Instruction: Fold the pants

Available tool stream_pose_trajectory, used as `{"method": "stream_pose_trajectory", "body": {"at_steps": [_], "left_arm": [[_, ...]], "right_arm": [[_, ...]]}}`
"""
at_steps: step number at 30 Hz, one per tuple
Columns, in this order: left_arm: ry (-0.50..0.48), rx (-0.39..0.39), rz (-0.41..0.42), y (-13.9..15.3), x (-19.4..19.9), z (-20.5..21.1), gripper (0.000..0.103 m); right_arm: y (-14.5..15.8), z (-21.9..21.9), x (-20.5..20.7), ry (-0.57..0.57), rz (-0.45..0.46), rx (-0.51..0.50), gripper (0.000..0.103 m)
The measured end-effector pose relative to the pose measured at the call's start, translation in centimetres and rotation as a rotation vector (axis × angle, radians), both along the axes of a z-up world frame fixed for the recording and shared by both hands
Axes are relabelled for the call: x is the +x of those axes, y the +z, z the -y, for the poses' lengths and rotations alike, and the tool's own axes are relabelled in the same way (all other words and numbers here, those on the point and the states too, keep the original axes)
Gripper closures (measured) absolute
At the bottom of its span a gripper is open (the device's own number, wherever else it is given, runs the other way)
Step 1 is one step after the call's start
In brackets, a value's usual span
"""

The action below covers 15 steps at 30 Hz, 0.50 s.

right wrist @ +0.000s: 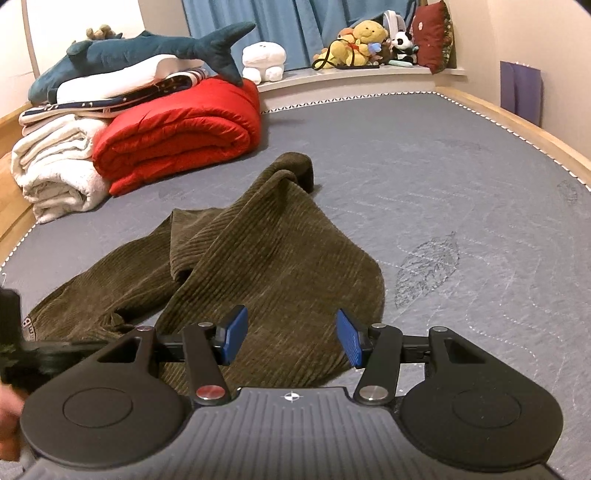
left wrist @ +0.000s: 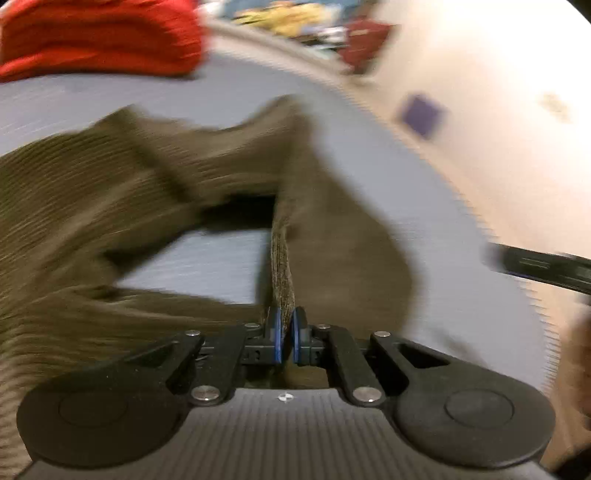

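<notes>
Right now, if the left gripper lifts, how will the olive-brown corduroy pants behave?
Likely floppy: the olive-brown corduroy pants already drape in folds from the left gripper. Probably heavy enough to drag on the grey mattress. The ribbed cloth looks unlikely to slip.

Left tool (left wrist: 283,332) pinching pants (left wrist: 110,192)

Left wrist view: motion-blurred throughout.
Pants (left wrist: 110,192): smeared, cut off at left edge.
Red bedding (left wrist: 99,37): far left, blurred, cropped by top edge.
Dark object (left wrist: 539,266): right edge, too blurred to identify.
Far shelf items (left wrist: 295,18): unreadable.
</notes>
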<state>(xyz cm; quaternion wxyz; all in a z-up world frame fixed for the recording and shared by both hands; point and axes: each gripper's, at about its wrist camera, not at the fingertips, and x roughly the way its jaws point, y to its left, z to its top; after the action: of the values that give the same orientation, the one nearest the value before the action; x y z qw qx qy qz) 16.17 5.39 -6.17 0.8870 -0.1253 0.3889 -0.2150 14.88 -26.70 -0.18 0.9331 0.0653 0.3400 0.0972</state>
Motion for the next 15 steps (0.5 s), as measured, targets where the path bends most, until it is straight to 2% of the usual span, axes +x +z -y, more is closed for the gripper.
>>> {"method": "stream_pose_trajectory", "body": {"at_steps": [2,3,5,7,9,10,11,13,15], "left_arm": [[-0.126,-0.078,0.041,1.9,-2.3,1.5,0.098],[-0.193,-0.113,0.034,2.4,-3.6,2.4,0.098],[-0.318,-0.120,-0.010,2.2,-6.1,4.5,0.098],[-0.468,-0.060,-0.075,0.9,-8.6,6.9,0.098],[-0.578,0.097,-0.113,-1.1,-10.8,8.9,0.098],[-0.601,0.160,-0.113,-2.0,-11.5,9.3,0.098],[-0.591,0.180,-0.122,-2.4,-11.4,9.1,0.097],[-0.537,0.127,-0.157,-2.4,-10.3,7.5,0.091],[-0.495,0.072,-0.133,-1.1,-9.4,5.8,0.074]], "right_arm": [[0.2,0.6,0.1,-0.009,0.011,0.015,0.048],[0.4,0.9,0.3,-0.013,0.018,0.031,0.048],[0.5,1.5,0.5,-0.015,0.026,0.058,0.048],[0.5,1.8,0.9,-0.002,0.019,0.081,0.047],[-0.1,1.6,1.7,0.039,-0.020,0.101,0.043],[-0.5,1.2,2.0,0.060,-0.042,0.103,0.043],[-1.0,0.7,2.5,0.079,-0.065,0.099,0.042],[-2.1,-0.7,3.4,0.114,-0.115,0.072,0.041],[-3.2,-2.2,4.4,0.128,-0.146,0.032,0.040]]}}
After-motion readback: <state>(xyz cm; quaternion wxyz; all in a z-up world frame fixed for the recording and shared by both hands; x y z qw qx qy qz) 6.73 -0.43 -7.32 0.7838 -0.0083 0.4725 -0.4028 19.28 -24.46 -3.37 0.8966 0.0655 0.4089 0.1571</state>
